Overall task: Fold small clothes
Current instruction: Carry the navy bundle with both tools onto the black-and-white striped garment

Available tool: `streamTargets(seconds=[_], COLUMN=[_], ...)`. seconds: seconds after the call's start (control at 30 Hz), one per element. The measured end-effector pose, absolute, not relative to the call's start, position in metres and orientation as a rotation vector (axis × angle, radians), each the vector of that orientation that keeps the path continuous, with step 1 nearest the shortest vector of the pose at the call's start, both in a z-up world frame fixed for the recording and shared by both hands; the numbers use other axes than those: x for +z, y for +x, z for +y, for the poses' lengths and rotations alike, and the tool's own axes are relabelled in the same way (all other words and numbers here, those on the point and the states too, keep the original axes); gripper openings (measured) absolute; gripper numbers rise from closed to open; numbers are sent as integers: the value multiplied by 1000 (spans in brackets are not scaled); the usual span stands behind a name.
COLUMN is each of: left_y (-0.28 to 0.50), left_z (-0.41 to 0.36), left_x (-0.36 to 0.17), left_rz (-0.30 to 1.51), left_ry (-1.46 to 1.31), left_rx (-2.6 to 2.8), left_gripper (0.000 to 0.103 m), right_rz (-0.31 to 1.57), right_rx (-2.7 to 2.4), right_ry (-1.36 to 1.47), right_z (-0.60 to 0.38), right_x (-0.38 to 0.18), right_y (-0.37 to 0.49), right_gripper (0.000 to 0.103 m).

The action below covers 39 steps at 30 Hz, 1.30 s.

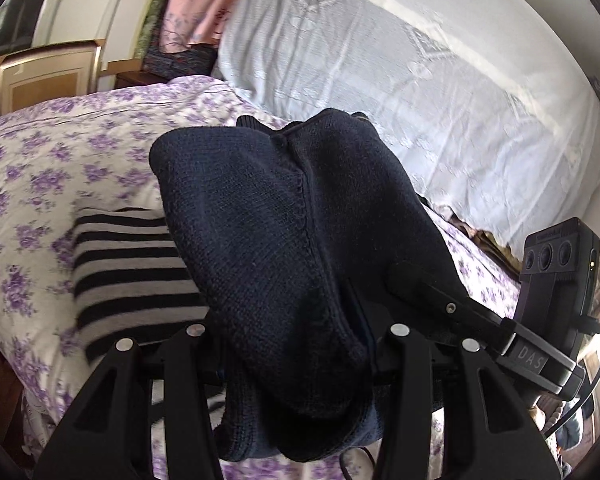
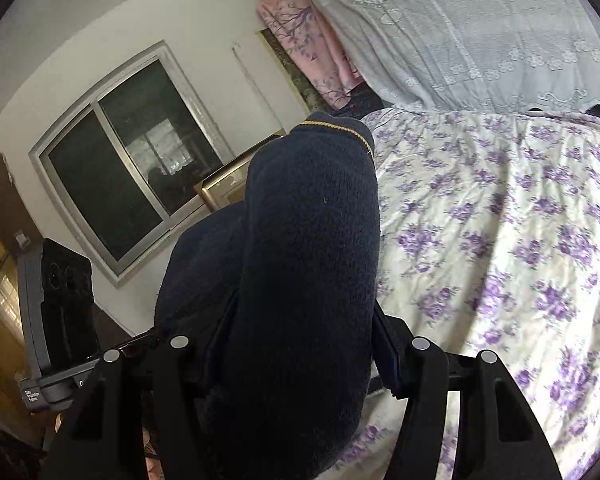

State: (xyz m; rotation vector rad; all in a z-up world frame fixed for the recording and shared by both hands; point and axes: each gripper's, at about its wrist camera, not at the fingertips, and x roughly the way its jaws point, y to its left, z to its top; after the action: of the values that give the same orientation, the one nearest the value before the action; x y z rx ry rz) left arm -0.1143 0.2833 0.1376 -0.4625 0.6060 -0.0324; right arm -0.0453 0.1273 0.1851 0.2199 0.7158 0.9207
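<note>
A dark navy knit garment (image 1: 284, 240) is bunched between the fingers of my left gripper (image 1: 296, 344), which is shut on it and holds it above the bed. The same navy garment (image 2: 308, 248), with a thin yellow trim line at its edge, hangs over my right gripper (image 2: 300, 360), which is shut on it too. The cloth hides the fingertips of both grippers. My right gripper shows in the left wrist view (image 1: 548, 300) at the right of the garment.
A bed with a white and purple flowered cover (image 1: 40, 168) lies below. A black and grey striped folded garment (image 1: 128, 272) rests on it at the left. A white lace cloth (image 1: 440, 112) covers the pillows behind. A window (image 2: 124, 184) is on the wall.
</note>
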Motion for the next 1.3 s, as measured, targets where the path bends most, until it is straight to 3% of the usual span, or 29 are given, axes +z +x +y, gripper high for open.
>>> streamTargets(seconds=[0.33,0.6,0.73,1.3], left_y=[-106,-86,-80,-85], left_z=[338,351,331,318], left_x=[109,56,55,65], left_rz=[635,697,682,702], left_ry=[-536,-546,-412,-374], left_rx=[48,110,195,313], left_gripper=[45,50,53,61], right_rz=[790,917,909,918], right_rx=[965,951,948,952], right_ry=[183,180,140,153], right_z=[193,210,212,194], right_x=[163,98,95,104], right_y=[-21,6,6,-8], right_gripper=[62,64,67,69])
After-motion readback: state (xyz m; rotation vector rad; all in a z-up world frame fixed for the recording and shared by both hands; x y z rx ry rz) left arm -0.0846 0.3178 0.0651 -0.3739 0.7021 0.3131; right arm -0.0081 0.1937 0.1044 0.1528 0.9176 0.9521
